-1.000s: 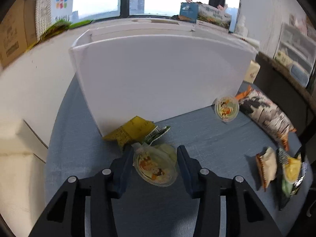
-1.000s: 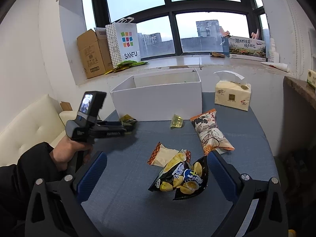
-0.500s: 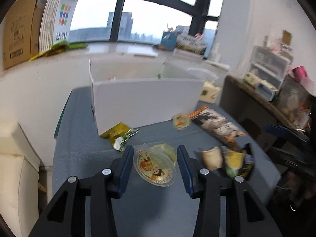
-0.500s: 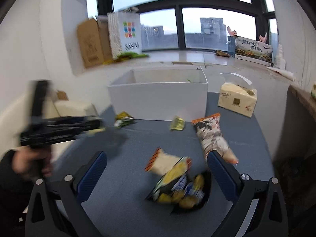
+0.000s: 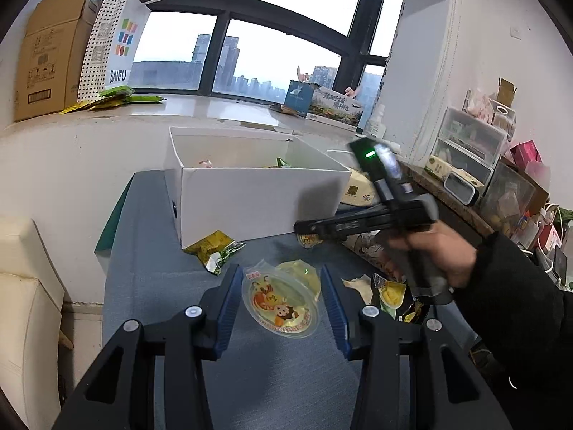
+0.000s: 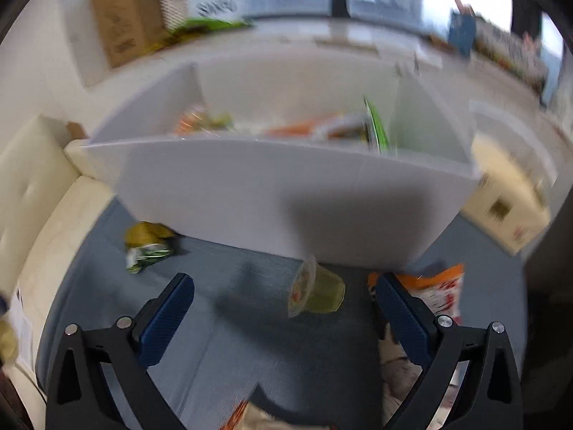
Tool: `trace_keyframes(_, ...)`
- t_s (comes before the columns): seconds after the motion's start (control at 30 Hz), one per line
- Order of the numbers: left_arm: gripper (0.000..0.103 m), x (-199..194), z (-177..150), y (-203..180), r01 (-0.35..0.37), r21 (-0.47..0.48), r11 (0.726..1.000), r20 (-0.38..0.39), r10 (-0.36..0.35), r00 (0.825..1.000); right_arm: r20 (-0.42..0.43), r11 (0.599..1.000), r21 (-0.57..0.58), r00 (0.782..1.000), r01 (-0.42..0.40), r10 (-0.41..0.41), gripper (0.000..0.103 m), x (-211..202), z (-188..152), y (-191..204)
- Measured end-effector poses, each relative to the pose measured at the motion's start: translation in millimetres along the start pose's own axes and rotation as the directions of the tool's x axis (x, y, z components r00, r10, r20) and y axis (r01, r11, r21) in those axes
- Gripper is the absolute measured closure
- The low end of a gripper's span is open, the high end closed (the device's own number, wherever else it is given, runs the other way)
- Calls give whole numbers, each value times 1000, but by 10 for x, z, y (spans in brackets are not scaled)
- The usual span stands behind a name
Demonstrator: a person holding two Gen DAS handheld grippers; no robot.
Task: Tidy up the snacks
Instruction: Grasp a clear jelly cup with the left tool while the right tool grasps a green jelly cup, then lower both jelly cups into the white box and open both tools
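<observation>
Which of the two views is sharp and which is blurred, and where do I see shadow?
Left wrist view: sharp on the jelly cup held by the left gripper; only the right gripper is smeared. Right wrist view: blurred throughout, with a dark shadow on the white box front wall.

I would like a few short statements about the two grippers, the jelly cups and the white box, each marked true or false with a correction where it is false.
1. The left gripper holds a jelly cup between its fingers. True.
2. The right gripper is shut on the second jelly cup. False: its jaws are wide open, the cup lying on its side between them.
3. The white box already holds some snacks. True.
4. The yellow-green packet lies inside the box. False: it lies on the table, at the box's front corner.
</observation>
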State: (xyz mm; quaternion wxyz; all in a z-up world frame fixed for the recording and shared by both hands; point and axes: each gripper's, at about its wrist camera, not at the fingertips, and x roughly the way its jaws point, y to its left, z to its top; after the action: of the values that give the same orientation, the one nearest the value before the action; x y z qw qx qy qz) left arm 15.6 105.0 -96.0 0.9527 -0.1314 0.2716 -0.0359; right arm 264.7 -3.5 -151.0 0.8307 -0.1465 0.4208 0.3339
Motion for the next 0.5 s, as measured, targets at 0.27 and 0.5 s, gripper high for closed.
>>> trace_keyframes(0.27, 54, 10, -34, 28, 14, -9, 1000, -2, -14, 1000, -132, 996, 53, 988, -71, 77, 71, 258, -39, -180)
trace_keyframes(0.5, 54, 1, 18, 12, 11, 3, 1000, 6, -11, 1000, -20, 992, -23, 992, -122, 121, 71, -259, -212, -47)
